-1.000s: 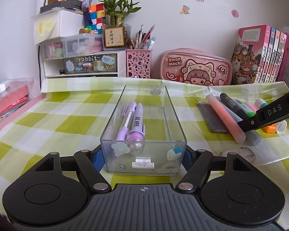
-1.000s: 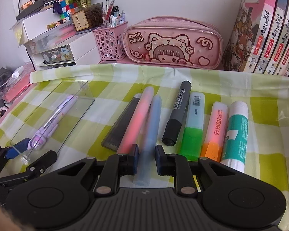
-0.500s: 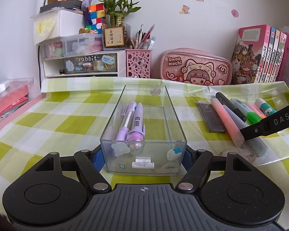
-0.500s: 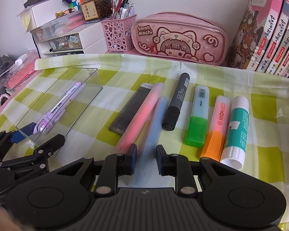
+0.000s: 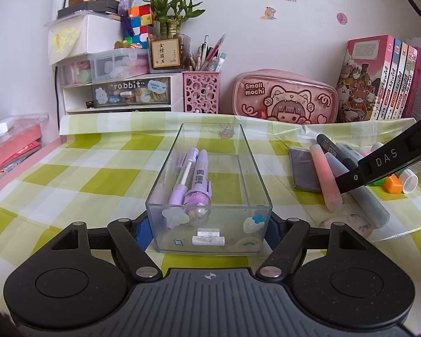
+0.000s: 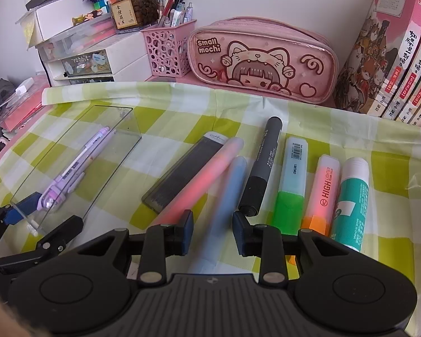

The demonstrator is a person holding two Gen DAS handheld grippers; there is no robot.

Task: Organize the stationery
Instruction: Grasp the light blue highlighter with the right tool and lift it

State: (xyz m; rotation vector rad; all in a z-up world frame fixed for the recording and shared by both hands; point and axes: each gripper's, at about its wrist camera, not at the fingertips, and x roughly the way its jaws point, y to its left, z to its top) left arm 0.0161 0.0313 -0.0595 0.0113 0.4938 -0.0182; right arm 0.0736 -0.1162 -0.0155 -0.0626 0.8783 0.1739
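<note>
My left gripper (image 5: 210, 231) is shut on the near end of a clear plastic box (image 5: 210, 168) that holds two purple pens (image 5: 195, 179). The box also shows in the right wrist view (image 6: 78, 157). My right gripper (image 6: 212, 231) is open, its fingers either side of a blue pen (image 6: 227, 193) lying on the checked cloth, not touching it. Beside the blue pen lie a pink pen (image 6: 202, 179), a dark lead case (image 6: 185, 171), a black marker (image 6: 262, 165), a green highlighter (image 6: 292, 179), an orange highlighter (image 6: 322, 191) and a glue stick (image 6: 350, 199).
A pink pencil case (image 6: 263, 61), a pink pen holder (image 6: 168, 47), white drawers (image 5: 118, 90) and books (image 6: 393, 50) line the back wall. An eraser (image 5: 348, 223) lies near the blue pen's end. Red boxes (image 5: 11, 146) sit at the left edge.
My right gripper has opened wider around the blue pen and shifted over the row of pens. The left gripper and the box have not moved.
</note>
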